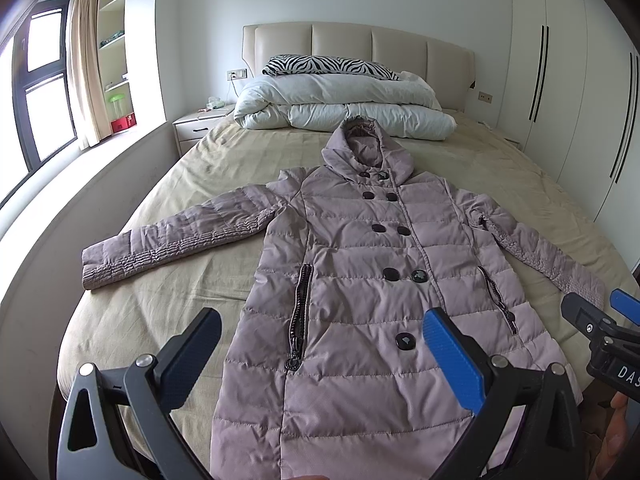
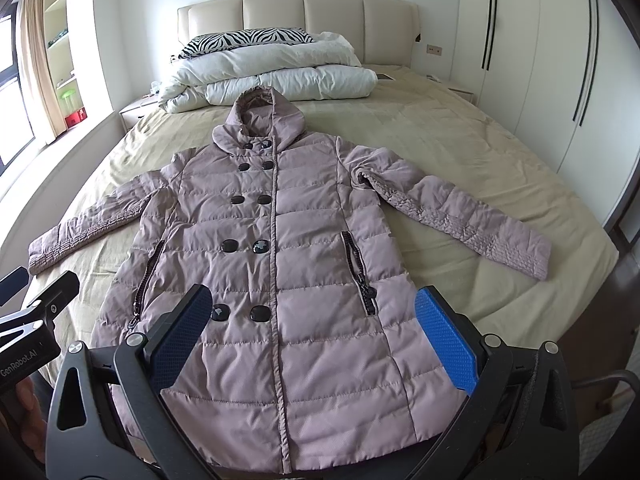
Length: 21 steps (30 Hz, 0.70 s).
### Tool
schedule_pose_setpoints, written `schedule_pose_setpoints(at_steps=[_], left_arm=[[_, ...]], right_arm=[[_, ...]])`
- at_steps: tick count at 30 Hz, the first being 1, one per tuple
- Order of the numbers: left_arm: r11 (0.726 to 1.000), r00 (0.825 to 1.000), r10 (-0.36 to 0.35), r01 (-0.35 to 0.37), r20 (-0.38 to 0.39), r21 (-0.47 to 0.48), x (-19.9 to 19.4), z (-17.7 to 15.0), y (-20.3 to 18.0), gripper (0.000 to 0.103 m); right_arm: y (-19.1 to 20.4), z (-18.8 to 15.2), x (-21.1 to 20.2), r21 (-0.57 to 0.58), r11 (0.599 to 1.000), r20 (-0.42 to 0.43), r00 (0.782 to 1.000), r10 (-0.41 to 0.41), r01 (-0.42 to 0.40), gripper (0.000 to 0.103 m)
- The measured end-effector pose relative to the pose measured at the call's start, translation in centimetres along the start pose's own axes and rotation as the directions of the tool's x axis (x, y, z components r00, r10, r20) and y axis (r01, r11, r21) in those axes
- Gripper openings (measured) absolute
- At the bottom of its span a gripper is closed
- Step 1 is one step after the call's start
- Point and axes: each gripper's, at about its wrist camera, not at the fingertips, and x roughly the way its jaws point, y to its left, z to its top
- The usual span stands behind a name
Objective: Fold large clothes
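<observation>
A long mauve quilted coat [image 1: 360, 272] [image 2: 288, 264] lies flat and face up on the bed, hood toward the headboard, both sleeves spread out, dark buttons down the front. My left gripper [image 1: 320, 322] hovers open over the coat's lower left part, holding nothing. My right gripper [image 2: 314, 300] is open above the lower front of the coat, also holding nothing. The right gripper [image 1: 596, 308] shows at the right edge of the left wrist view, and the left gripper [image 2: 36, 284] at the left edge of the right wrist view.
The bed [image 1: 192, 160] has a tan sheet. A folded white duvet [image 1: 344, 108] and a zebra pillow [image 1: 328, 65] lie by the padded headboard [image 1: 360, 46]. A nightstand [image 1: 196, 126] and window [image 1: 40, 92] are on the left, white wardrobes [image 1: 568, 80] on the right.
</observation>
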Motion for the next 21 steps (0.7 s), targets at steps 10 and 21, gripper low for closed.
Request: schedule_pose_setpoints(at_steps=[10,21], left_arm=[[1.0,1.0,0.001,-0.001,-0.001,0.0,0.02,0.0,0.0,0.103],[1.0,1.0,0.0,0.0,-0.003,-0.001,0.03,0.01,0.0,0.103]], right_arm=[[-0.03,0.01,0.1,-0.001,1.0,-0.002,1.0,0.003,-0.003,0.103],[0.07,-0.21,0.19,-0.002,1.0,-0.006,1.0,0.001,-0.001,0.103]])
